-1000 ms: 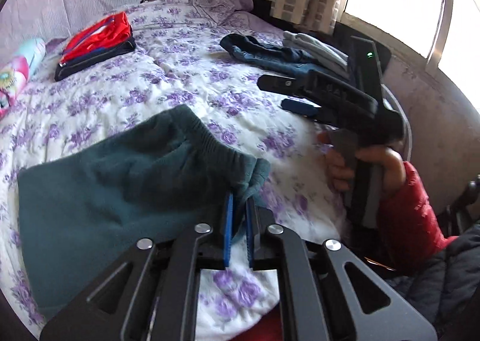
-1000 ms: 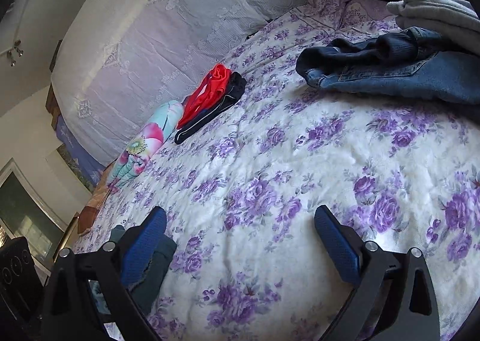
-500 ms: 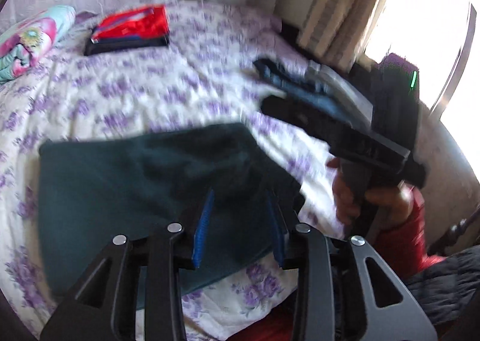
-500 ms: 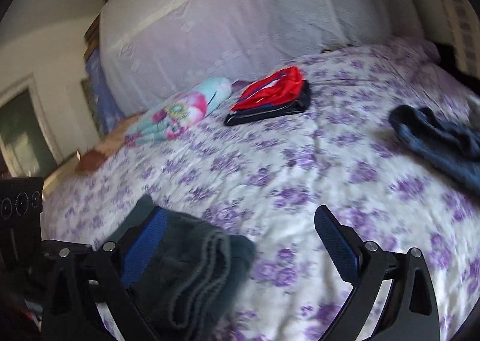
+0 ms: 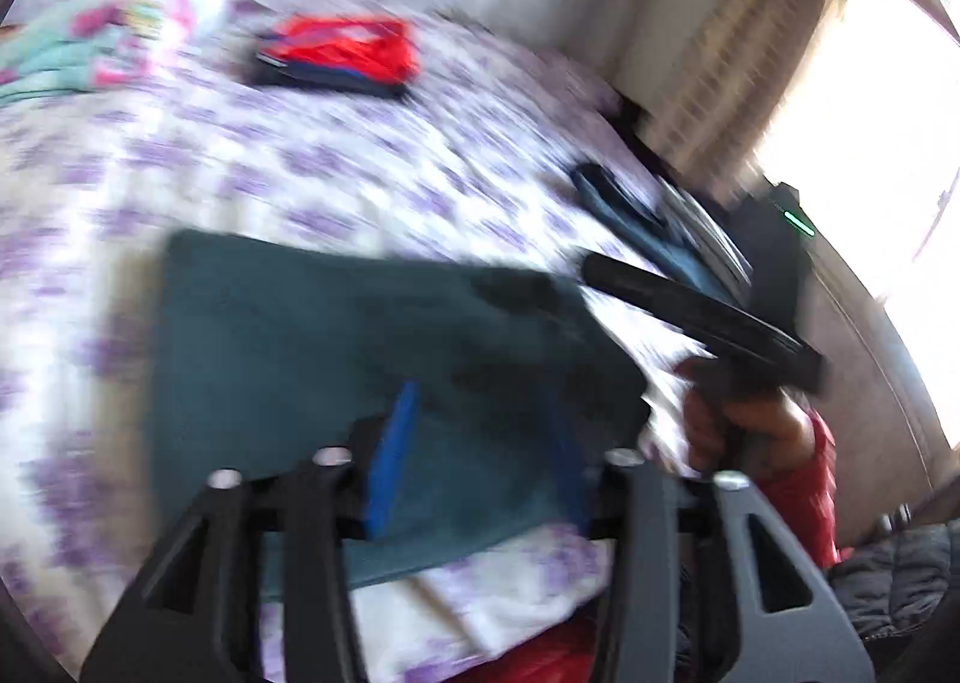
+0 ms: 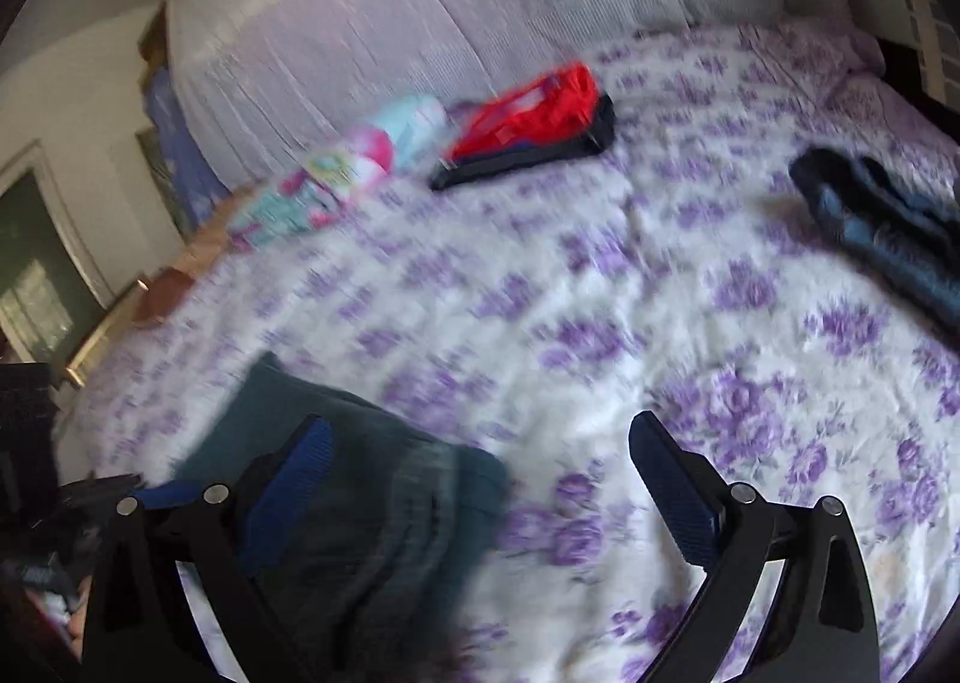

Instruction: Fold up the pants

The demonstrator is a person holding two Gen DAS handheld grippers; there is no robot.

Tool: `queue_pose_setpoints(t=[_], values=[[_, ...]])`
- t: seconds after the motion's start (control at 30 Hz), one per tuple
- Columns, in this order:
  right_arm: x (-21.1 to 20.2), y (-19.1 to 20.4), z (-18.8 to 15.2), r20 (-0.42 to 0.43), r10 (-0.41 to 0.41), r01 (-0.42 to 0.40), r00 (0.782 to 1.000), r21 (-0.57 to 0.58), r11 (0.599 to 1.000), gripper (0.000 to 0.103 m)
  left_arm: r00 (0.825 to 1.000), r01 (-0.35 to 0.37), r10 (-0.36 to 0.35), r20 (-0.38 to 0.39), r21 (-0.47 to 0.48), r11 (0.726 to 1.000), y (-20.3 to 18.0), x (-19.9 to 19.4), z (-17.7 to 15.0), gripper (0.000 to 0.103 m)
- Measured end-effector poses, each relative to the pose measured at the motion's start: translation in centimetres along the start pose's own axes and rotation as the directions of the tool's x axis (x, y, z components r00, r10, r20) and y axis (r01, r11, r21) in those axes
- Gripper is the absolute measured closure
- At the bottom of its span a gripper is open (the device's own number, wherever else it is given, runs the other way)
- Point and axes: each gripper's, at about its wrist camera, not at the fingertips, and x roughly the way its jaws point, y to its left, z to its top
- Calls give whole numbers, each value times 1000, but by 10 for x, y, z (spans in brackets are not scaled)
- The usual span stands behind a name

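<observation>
As your left gripper (image 5: 480, 455) opened above the folded teal pants (image 5: 336, 347), your right gripper (image 6: 480, 497) stood open, empty; no writing was legible.

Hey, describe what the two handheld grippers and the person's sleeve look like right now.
Both grippers are black, with triangular cut-out frames, silver screw heads and blue-padded fingers. The left gripper and right gripper match. Seen from the left wrist camera, the right gripper's body shows a small green light. The hand holding it wears a red sleeve.
</observation>
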Motion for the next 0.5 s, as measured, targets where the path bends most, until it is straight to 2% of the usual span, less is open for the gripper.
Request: queue_pose_setpoints(t=[0.1,0.17,0.2,0.27,0.33,0.43,0.5], values=[[-9,12,-15,-34,-52,49,998,-75,996,3,998,-56,56,22,-27,998,16,-13,-6,52],[-2,8,-38,-115,-105,90,988,-127,988,3,992,-114,117,50,-57,992,30,-17,-11,51],[5,2,-48,-148,-135,116,980,-132,984,3,992,-121,124,34,-90,989,40,-14,-13,51],[9,-18,-59,-159,-65,61,985,-27,998,3,997,-79,78,-12,-163,983,62,-2,-17,53],[1,-21,-53,-136,-39,43,990,21,999,3,998,-69,66,-23,-188,980,70,5,-19,57],[-23,-12,-40,-23,11,-11,1000,22,1000,3,999,-24,33,42,-198,980,68,-14,-18,57],[-31,-9,-34,-13,83,-82,996,38,996,3,996,-1,19,82,-212,977,70,-29,-16,54]])
